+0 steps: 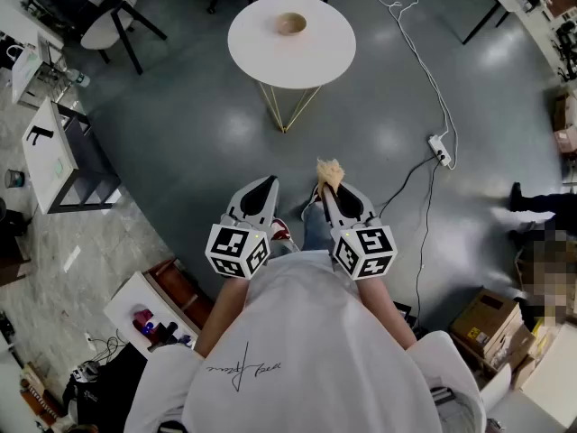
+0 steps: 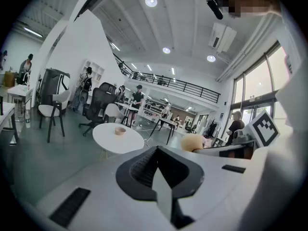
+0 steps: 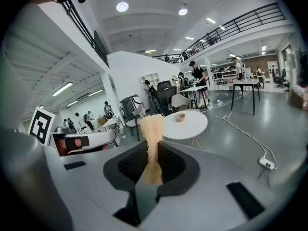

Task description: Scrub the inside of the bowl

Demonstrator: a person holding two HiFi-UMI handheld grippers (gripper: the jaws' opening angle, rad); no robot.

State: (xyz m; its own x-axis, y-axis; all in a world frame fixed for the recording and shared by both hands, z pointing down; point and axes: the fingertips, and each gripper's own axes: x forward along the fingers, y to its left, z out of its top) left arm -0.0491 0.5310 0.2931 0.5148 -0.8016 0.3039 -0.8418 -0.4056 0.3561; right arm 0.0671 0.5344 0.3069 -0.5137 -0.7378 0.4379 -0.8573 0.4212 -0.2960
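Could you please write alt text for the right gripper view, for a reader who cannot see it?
The right gripper is shut on a tan, fibrous scrubber that sticks up from between its jaws. Beyond it, across a stretch of grey floor, stands a round white table with a small bowl on it.

Left claw [image 1: 267,184] closed, empty — right claw [image 1: 326,189] clamped on scrubber [image 1: 330,170].

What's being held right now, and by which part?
The right gripper is shut on a tan sponge, pinching its lower end while the frayed top sticks out past the jaws. The left gripper is shut and holds nothing.
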